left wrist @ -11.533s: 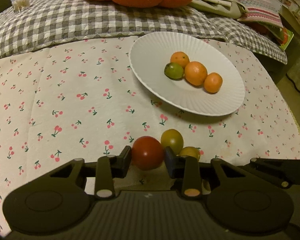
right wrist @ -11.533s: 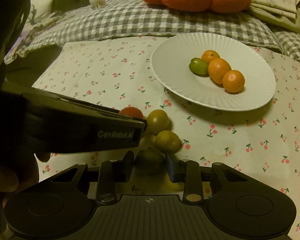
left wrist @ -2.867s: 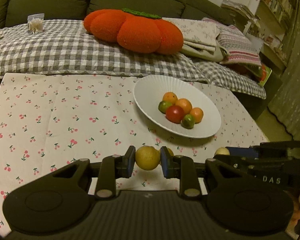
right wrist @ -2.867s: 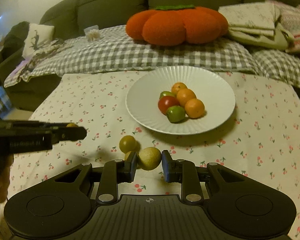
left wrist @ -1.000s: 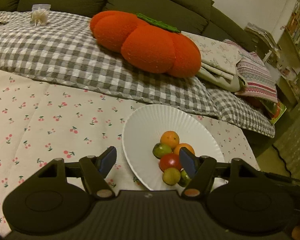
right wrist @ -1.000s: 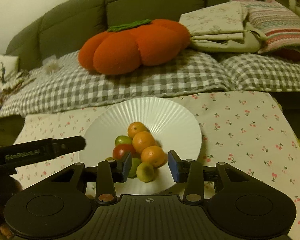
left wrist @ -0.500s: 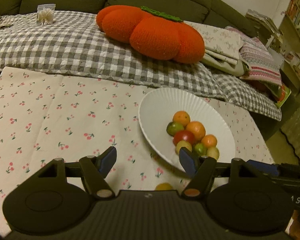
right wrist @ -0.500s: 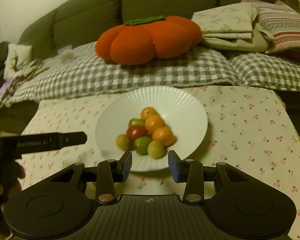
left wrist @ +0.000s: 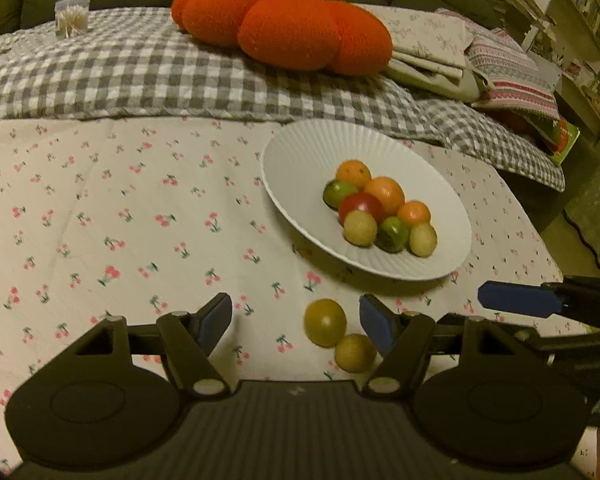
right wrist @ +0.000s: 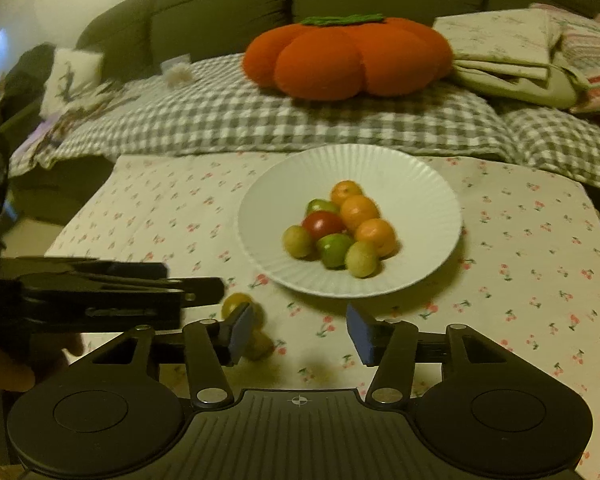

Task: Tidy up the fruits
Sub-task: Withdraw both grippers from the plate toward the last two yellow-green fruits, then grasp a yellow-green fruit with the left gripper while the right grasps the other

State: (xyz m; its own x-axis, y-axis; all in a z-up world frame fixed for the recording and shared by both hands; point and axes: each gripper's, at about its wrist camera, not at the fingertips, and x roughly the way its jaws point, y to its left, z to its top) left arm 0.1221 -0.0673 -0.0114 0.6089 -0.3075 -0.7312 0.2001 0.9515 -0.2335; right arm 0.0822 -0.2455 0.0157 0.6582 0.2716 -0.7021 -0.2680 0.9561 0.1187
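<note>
A white ribbed plate (left wrist: 300,152) (right wrist: 420,176) on the cherry-print cloth holds several small fruits: orange, green, red and yellow-green. Two fruits lie on the cloth in front of it: a yellow-green one (left wrist: 325,322) (right wrist: 236,304) and a smaller yellow one (left wrist: 355,353) (right wrist: 260,346). My left gripper (left wrist: 295,322) is open and empty, low over the cloth, with both loose fruits between its fingers, near the right one. My right gripper (right wrist: 299,334) is open and empty, with the loose fruits beside its left finger. Each gripper shows at the edge of the other's view.
A grey checked blanket (left wrist: 140,72) with an orange pumpkin cushion (left wrist: 284,24) lies behind the cloth. Folded linens (left wrist: 440,56) sit at the back right. A toothpick holder (left wrist: 72,14) stands at the back left. The table edge drops off at the right.
Both grippers have let go of their fruits onto the plate and pulled back and down toward the two loose fruits. The right gripper's jaws have opened wider.
</note>
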